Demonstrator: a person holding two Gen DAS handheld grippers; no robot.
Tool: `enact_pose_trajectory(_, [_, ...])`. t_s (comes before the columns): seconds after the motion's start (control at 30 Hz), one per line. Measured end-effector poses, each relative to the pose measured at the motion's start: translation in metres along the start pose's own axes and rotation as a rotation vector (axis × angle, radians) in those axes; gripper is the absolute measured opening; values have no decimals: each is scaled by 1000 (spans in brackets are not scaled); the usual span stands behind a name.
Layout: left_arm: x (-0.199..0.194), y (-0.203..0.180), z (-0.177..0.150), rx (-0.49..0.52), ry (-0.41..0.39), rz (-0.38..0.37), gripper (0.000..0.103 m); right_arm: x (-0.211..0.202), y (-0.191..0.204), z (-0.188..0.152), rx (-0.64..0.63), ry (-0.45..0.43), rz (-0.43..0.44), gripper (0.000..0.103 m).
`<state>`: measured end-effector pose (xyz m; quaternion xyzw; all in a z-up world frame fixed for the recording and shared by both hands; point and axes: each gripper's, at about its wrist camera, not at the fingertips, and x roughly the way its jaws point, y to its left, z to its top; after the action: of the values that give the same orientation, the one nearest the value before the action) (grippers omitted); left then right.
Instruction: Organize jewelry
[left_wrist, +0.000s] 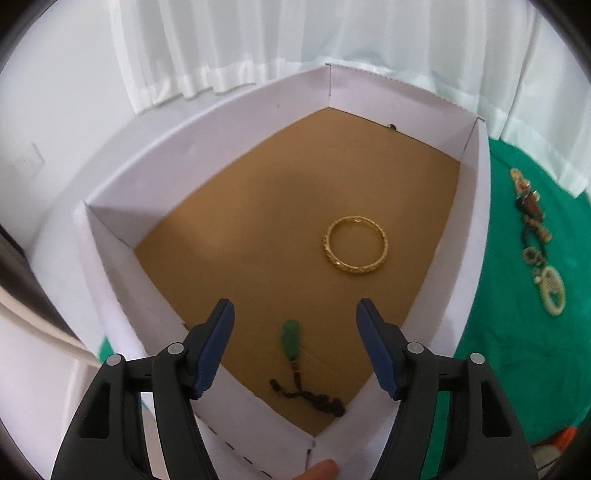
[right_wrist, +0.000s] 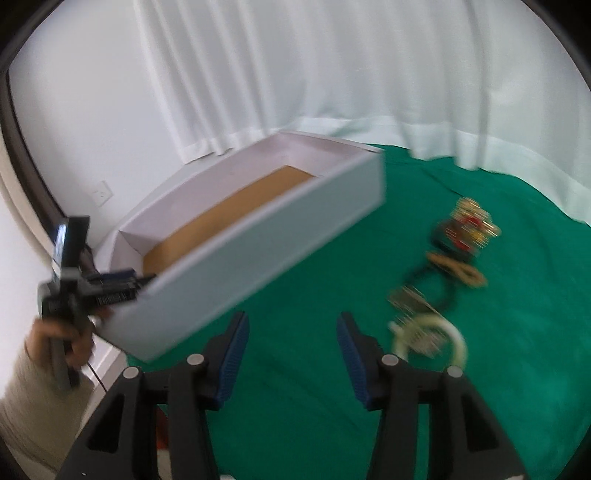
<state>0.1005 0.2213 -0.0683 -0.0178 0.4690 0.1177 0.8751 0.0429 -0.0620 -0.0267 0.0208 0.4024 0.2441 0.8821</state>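
A white cardboard box (left_wrist: 229, 155) with a brown floor stands at the left edge of the green cloth (right_wrist: 498, 332), close to the white curtain (right_wrist: 332, 66). The box is long and narrow; in the right wrist view its long axis runs from near-left to far-right.

Inside it lies a gold bangle (left_wrist: 355, 244), flat on the floor, towards the right wall. Nearer to the front corner lies a green pendant (left_wrist: 290, 336) on a dark beaded cord (left_wrist: 310, 397); the pendant points away into the box and the cord trails back to the corner.

The left gripper (left_wrist: 295, 314) hangs over this corner with its jaws apart and nothing between them; the pendant lies on the floor below the gap. The right gripper (right_wrist: 291, 325) is above the bare cloth, also with jaws apart and empty. To its right a heap of jewelry (right_wrist: 443, 266) is on the cloth, outside the box, blurred
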Motion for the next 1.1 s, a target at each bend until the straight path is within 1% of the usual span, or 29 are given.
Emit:
enact_pose_trajectory(0.07, [0,-1,0,4,2,16,73,-15,-19,-19,31,2,-46,50])
enact_pose_trajectory(0.17, [3,0,3,7,39,25,74,-36,-42,-44,84,-3,-91,50])
enact_pose_trajectory(0.27, [1,-3,4,34,50,41,74,-52,-60,-64,126,-10,-144,50])
enact_pose_trajectory(0.43, [-7,0,-4,39,67,10,73,-76,-82,-91,200,-30,-198,50])
enact_pose_trajectory(0.5, [-9,1,-6,38,57,2,73,-82,-86,-97,216,-38,-215,50])
enact_pose_trajectory(0.57, [-15,0,-6,49,19,3,73,-85,-89,-100,221,-46,-230,50])
enact_pose_trajectory(0.67, [-26,-2,-6,45,-17,9,81,-88,-91,-102,213,-54,-255,51])
enact_pose_trajectory(0.73, [-38,-5,-6,42,-57,31,81,-95,-89,-103,208,-63,-268,59])
enact_pose_trajectory(0.77, [-42,-6,-6,41,-67,35,82,-98,-89,-103,206,-68,-276,70])
enact_pose_trajectory(0.8, [-50,-8,-5,39,-83,36,84,-101,-88,-104,202,-77,-290,76])
enact_pose_trajectory(0.83, [-57,-11,-5,38,-97,34,86,-103,-88,-104,198,-81,-298,77])
enact_pose_trajectory(0.87, [-64,-14,-5,38,-110,27,91,-105,-89,-105,193,-84,-311,77])
enact_pose_trajectory(0.97, [-87,-25,-5,42,-156,-20,102,-109,-91,-106,168,-78,-381,80])
enact_pose_trajectory(1.0, [-95,-30,-5,46,-176,-45,103,-111,-91,-107,156,-83,-401,81])
enact_pose_trajectory(1.03, [-104,-38,-5,54,-202,-85,103,-114,-91,-108,145,-89,-420,81])
enact_pose_trajectory(1.1, [-114,-48,-6,63,-225,-146,103,-119,-91,-109,118,-101,-452,81])
